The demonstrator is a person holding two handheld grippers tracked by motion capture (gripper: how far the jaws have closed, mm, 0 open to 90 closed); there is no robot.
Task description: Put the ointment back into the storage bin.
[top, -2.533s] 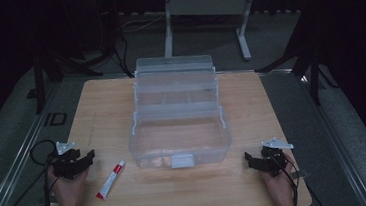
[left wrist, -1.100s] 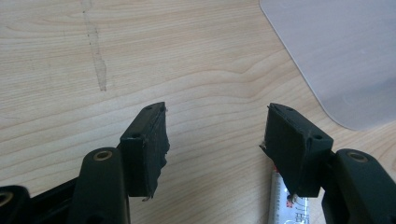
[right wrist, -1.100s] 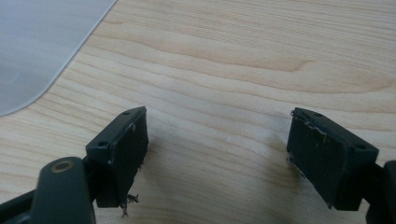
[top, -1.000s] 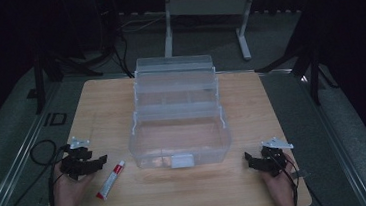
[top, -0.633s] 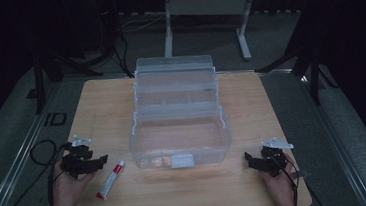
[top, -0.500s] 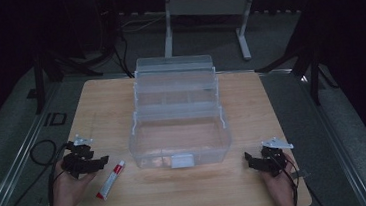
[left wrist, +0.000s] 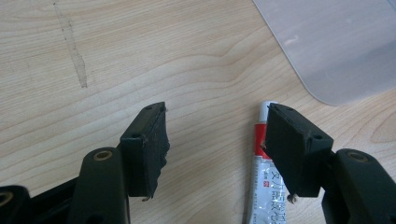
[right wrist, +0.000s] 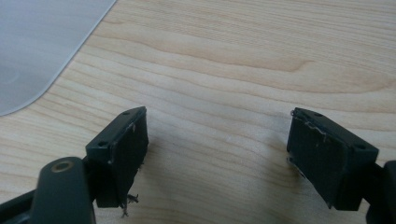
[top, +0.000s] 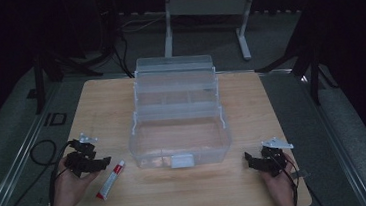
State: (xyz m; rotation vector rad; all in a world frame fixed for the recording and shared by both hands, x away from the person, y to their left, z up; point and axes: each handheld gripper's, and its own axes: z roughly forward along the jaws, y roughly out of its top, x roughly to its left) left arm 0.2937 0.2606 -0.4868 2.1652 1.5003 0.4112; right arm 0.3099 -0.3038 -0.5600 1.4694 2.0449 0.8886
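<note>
I've got the left gripper jaws apart beside the glue tube on the desk: light, soft, slippery. I'd pinch mid-body. Right gripper jaws apart, empty.

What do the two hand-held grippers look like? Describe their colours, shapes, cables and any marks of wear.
The left gripper and the right gripper are black, each topped by a grey three-cornered plate, with a dark cable trailing off. Their fingers are flat, blocky pads on arms with brass-coloured pivot rivets. The pad edges look frayed. The forearms are bare.
</note>
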